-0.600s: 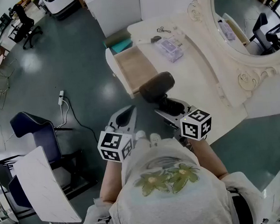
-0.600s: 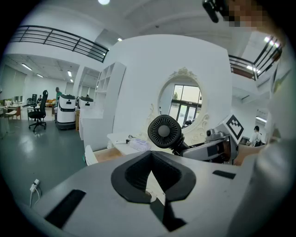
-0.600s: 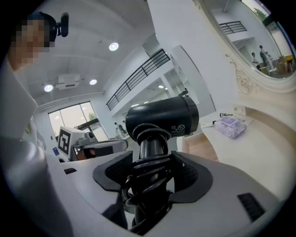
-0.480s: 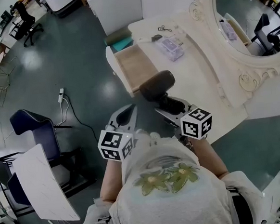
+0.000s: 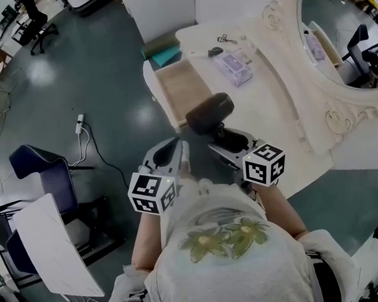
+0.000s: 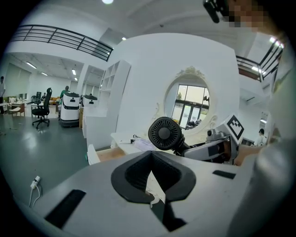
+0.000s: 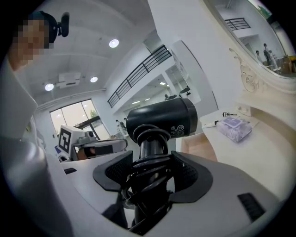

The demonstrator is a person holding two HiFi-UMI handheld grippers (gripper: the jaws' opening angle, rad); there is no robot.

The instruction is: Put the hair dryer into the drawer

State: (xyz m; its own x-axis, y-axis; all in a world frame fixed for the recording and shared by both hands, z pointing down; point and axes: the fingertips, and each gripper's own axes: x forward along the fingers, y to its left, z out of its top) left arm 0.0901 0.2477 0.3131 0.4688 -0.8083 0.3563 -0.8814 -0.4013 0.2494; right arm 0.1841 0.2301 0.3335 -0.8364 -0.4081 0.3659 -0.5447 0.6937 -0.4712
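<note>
My right gripper [image 5: 224,138] [image 7: 152,173] is shut on the handle of a black hair dryer [image 5: 210,111] [image 7: 162,121]. Its cord is coiled round the handle between the pads. The dryer's barrel sticks up and lies across, just short of the near end of the open drawer [image 5: 181,89] [image 7: 199,146]. The drawer has a bare wooden bottom and juts out from the white vanity table [image 5: 270,108]. My left gripper [image 5: 176,148] [image 6: 151,155] is shut and empty, to the left of the dryer [image 6: 165,134] and over the floor.
On the vanity top lie a clear box with purple contents [image 5: 233,65], a small dark object [image 5: 214,50] and a metal tool [image 5: 221,39]. An ornate round mirror [image 5: 342,31] stands behind. On the floor to the left are a blue chair [image 5: 44,175], a power strip [image 5: 80,123] and a white tabletop [image 5: 54,255].
Only the head view has shifted slightly. Both grippers and the hair dryer keep their places relative to the drawer.
</note>
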